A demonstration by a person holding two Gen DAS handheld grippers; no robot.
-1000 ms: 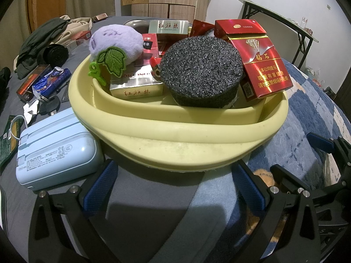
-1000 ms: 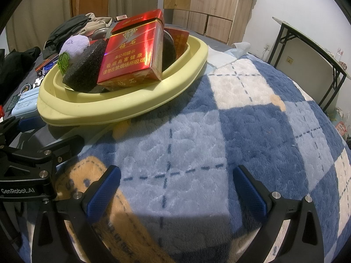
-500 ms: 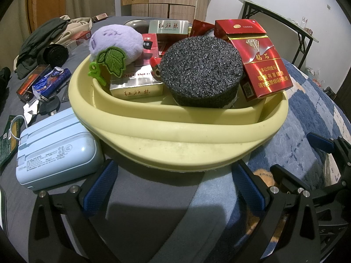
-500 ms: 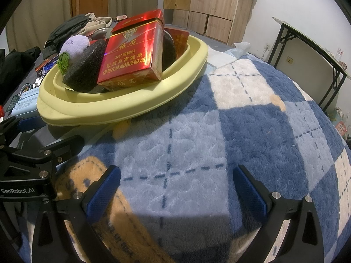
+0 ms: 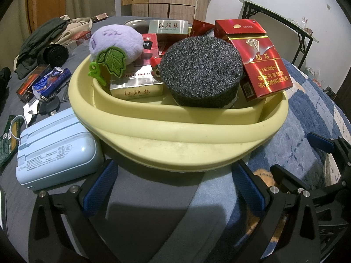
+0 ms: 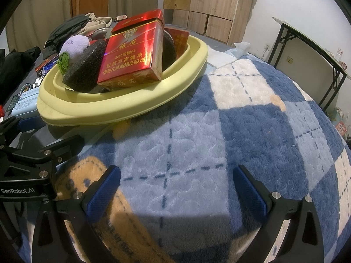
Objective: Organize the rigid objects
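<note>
A pale yellow basin (image 5: pixel 175 140) (image 6: pixel 122 107) sits on the bed. It holds a red cigarette pack (image 5: pixel 261 63) (image 6: pixel 131 52), a round black sponge (image 5: pixel 201 70), a purple plush with a green leaf (image 5: pixel 116 41), and gold and silver cigarette boxes (image 5: pixel 136 87). My left gripper (image 5: pixel 173 186) is open and empty just in front of the basin's near rim. My right gripper (image 6: pixel 175 188) is open and empty over the blue checked blanket (image 6: pixel 241 131), to the right of the basin.
A light blue power bank (image 5: pixel 54 151) lies left of the basin, touching its side. Small packs, keys and dark clothes (image 5: pixel 41 41) lie further left. A black-legged table (image 6: pixel 311 50) stands at the right by the wall. Wooden cabinets stand behind.
</note>
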